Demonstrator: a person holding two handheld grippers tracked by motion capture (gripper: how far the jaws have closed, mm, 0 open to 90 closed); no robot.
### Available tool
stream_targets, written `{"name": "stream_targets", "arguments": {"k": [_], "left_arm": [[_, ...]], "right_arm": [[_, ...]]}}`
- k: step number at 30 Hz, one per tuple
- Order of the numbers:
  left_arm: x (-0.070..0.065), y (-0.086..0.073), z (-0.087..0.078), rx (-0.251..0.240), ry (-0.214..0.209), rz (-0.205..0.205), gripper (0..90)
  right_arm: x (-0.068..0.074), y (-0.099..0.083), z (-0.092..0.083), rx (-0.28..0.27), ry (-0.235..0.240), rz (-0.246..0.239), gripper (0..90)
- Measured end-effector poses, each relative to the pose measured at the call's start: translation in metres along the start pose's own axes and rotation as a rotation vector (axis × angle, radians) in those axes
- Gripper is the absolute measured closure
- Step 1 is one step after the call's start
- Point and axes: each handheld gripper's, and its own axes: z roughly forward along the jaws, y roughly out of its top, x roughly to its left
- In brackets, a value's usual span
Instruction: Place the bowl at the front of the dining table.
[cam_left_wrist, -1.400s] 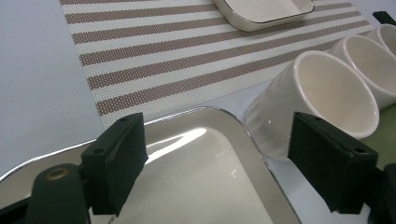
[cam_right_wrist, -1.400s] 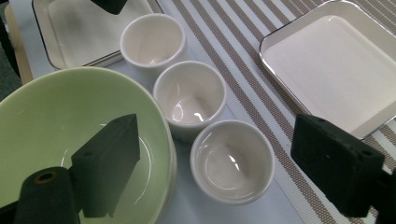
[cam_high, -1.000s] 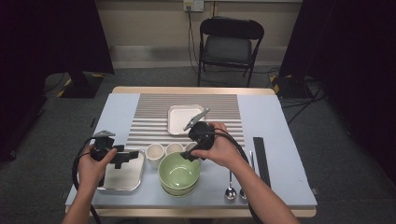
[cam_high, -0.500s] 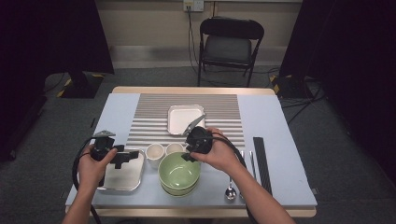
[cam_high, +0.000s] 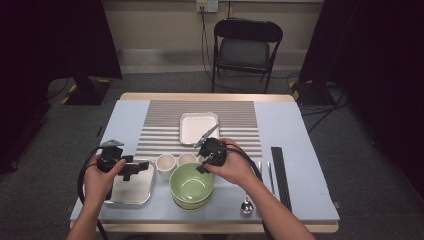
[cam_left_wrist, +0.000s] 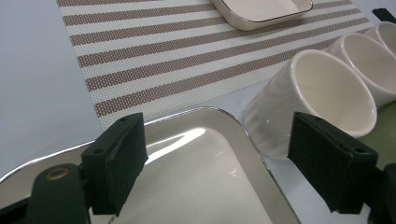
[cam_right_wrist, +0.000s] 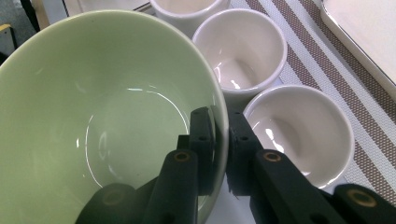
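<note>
Right tongs (cam_right_wrist: 219, 140) clamped — green bowl (cam_right_wrist: 93, 116) rim.

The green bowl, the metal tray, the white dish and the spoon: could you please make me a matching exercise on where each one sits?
1 green bowl
2 metal tray
3 white dish
4 spoon

A on the striped mat
B rim between the right gripper's jaws
C under the left gripper
D table's near edge, right of the bowl

Pairs: 1-B, 2-C, 3-A, 4-D
</note>
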Motion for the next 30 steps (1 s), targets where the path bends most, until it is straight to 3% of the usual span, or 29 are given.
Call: {"name": "stream_targets", "arguments": {"k": [11,26,30], "left_arm": [[-0.001,0.0,-0.001,-0.004,0.001,0.002,19.1],[0.0,0.0,0.0,0.003,-0.003,0.004,19.0],[0.0,0.0,0.0,0.005,-0.004,0.006,19.0]], "right_arm": [[0.001,0.001,-0.003,-0.013,0.007,0.027,85.2],[0.001,0.007,-0.006,0.022,0.004,0.033,85.6],[-0.002,0.009,-0.012,0.008,0.025,0.053,85.6]]}}
